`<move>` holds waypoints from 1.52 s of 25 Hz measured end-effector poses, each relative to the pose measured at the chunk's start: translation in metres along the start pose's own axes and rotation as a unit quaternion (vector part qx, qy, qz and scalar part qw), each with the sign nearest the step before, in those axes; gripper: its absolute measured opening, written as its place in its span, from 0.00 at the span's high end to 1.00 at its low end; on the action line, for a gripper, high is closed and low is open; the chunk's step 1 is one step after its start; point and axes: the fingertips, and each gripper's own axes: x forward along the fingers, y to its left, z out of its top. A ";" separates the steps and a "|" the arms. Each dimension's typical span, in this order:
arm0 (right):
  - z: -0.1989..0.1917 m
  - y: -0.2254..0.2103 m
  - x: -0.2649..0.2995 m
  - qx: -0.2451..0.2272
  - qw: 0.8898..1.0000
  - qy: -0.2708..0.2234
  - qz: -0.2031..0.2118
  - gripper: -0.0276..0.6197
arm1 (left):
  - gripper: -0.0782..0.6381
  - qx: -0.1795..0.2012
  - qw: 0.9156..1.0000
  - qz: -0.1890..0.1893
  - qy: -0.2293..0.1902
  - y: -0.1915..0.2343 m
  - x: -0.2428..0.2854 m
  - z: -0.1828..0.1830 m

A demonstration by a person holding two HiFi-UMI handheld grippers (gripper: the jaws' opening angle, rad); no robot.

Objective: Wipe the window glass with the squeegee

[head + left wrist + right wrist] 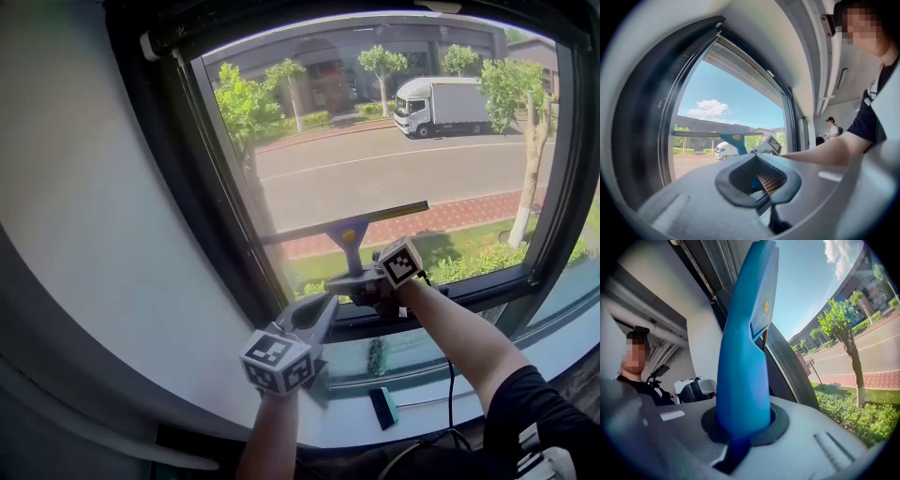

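The blue-handled squeegee (349, 236) stands upright against the window glass (394, 141), its long blade tilted, higher at the right. My right gripper (364, 281) is shut on the handle's lower end, just above the bottom frame. In the right gripper view the blue handle (743, 348) rises straight out of that gripper (740, 423). My left gripper (317, 315) hangs lower left of it, near the dark frame, apart from the squeegee. Its jaws meet round an empty hollow (758, 180), and the squeegee (733, 137) shows beyond it.
A dark window frame (187, 187) borders the glass; the white wall (84, 216) curves away to the left. On the pale sill (441, 398) lies a small teal and black tool (382, 408). A black cable (450, 394) hangs beside my right arm. A person (830, 126) stands in the room behind.
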 end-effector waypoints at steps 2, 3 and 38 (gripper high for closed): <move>-0.012 -0.006 -0.001 0.010 1.000 0.000 -0.002 0.94 | 0.89 -0.003 1.000 0.009 0.005 -0.001 -0.003 -0.002; -0.018 -0.010 -0.001 0.016 1.000 -0.001 -0.003 0.94 | 0.89 -0.005 1.000 0.011 0.007 -0.001 -0.004 -0.004; -0.152 -0.042 0.014 0.238 0.966 -0.075 0.060 0.95 | 0.89 -0.059 0.997 0.008 0.045 0.018 -0.008 -0.069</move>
